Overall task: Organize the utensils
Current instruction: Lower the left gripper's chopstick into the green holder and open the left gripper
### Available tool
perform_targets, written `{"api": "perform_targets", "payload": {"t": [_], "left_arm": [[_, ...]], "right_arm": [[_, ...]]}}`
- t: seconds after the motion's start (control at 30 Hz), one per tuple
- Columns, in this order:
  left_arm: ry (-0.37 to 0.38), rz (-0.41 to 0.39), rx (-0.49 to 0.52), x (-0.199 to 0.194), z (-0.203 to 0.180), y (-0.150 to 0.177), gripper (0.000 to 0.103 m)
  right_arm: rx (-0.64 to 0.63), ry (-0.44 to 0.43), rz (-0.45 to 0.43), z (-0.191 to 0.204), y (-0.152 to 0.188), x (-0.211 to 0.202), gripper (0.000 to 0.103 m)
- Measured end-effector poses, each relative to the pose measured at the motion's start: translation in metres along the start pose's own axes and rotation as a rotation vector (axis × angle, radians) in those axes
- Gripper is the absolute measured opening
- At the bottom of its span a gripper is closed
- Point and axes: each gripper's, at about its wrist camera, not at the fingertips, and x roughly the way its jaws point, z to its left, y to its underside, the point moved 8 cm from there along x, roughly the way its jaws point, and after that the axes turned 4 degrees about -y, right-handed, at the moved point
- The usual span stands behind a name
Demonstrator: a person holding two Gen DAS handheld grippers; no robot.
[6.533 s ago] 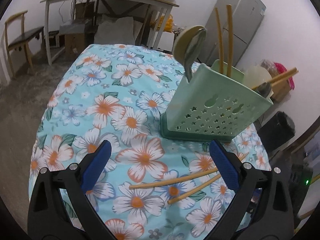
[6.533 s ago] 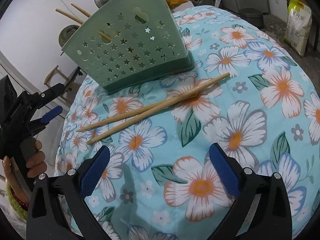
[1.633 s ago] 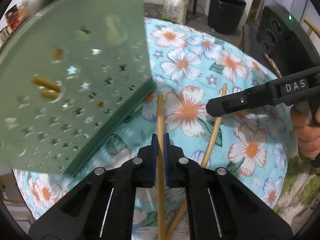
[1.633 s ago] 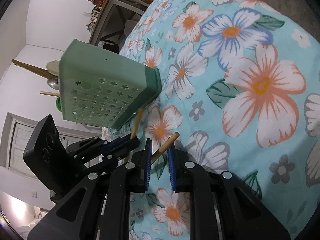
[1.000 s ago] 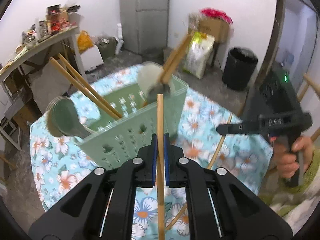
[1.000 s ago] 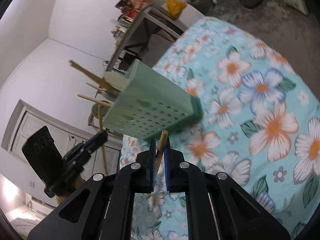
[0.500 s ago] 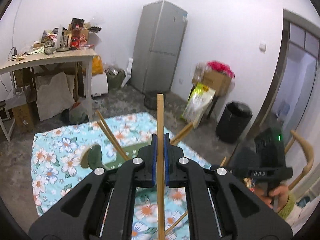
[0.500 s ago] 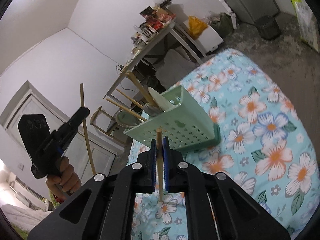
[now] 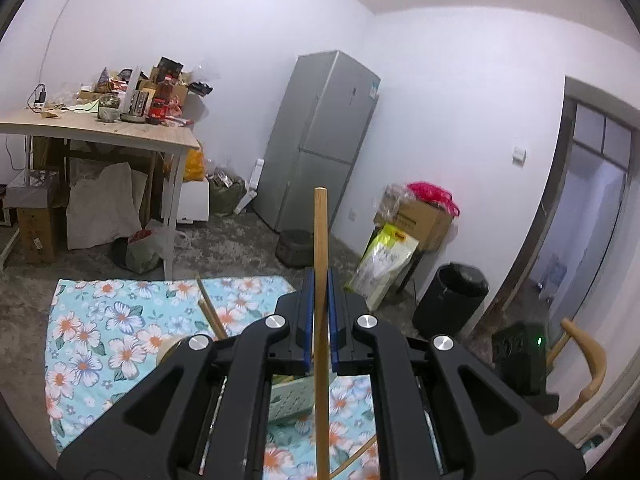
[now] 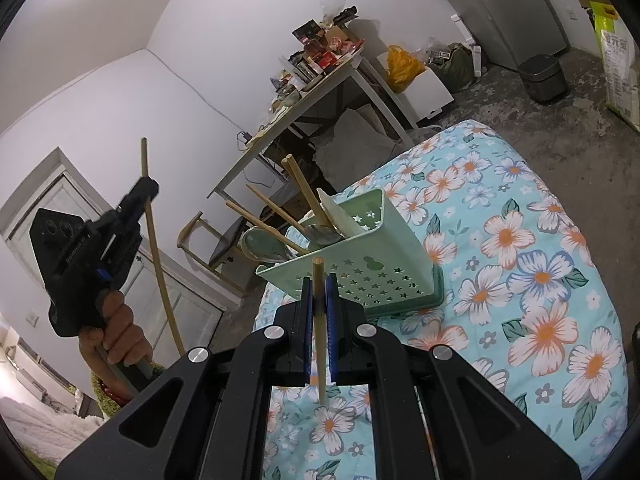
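My left gripper (image 9: 319,288) is shut on a wooden chopstick (image 9: 320,232) that stands upright between its blue pads, high over the table. Below it, a corner of the green star-holed utensil holder (image 9: 290,398) shows behind the jaws. My right gripper (image 10: 319,286) is shut on a second chopstick (image 10: 318,270), just in front of the holder (image 10: 360,276). The holder carries several chopsticks (image 10: 302,190) and spoons (image 10: 264,246). In the right wrist view the left gripper (image 10: 149,186) is up at the left, held by a hand (image 10: 116,332), its chopstick (image 10: 158,256) hanging down.
The holder stands on a table with a floral blue cloth (image 10: 540,280). Around it are a cluttered wooden desk (image 9: 100,132), a grey fridge (image 9: 320,140), a black bin (image 9: 450,300), sacks and boxes (image 9: 416,216), and a wooden chair (image 9: 580,360) at the right.
Both grippers have lifted their chopsticks off the cloth and risen. The left view has tipped up, so the holder has sunk to its bottom edge.
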Motion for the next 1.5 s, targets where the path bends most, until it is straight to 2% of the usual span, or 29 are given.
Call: {"api": "perform_targets", "payload": {"t": [0.37,0.57,0.7,0.93,1.07,1.33,1.37,1.43,1.5], "left_arm": [[0.030,-0.186,-0.090,-0.005,0.000,-0.041,0.005],[0.010,-0.298,-0.118,0.004,0.003,-0.060,0.005],[-0.010,-0.325,-0.141,0.020,0.007,-0.066,0.005],[-0.119,-0.356,-0.124,0.061,0.019,-0.064,0.005],[-0.193,-0.370,-0.085,0.079,0.024,-0.056,0.005],[-0.263,-0.357,-0.063,0.098,0.034,-0.025,0.006],[-0.260,-0.353,-0.060,0.096,0.033,-0.020,0.006],[-0.258,-0.350,-0.053,0.092,0.031,-0.015,0.016],[-0.264,-0.354,-0.040,0.084,0.029,-0.013,0.021]], "right_arm": [[0.024,-0.003,0.001,-0.007,0.001,-0.002,0.006],[0.032,0.000,0.003,-0.010,0.001,0.000,0.006],[0.037,-0.001,0.006,-0.011,0.001,0.001,0.006],[0.039,0.001,0.007,-0.011,0.002,0.001,0.006],[0.040,0.007,0.004,-0.014,0.000,-0.001,0.006],[0.047,0.008,0.001,-0.018,-0.001,-0.003,0.006],[0.046,0.007,0.002,-0.018,-0.001,-0.003,0.006],[0.044,0.006,0.001,-0.017,-0.001,-0.003,0.006],[0.041,0.004,0.000,-0.016,-0.001,-0.004,0.006]]}}
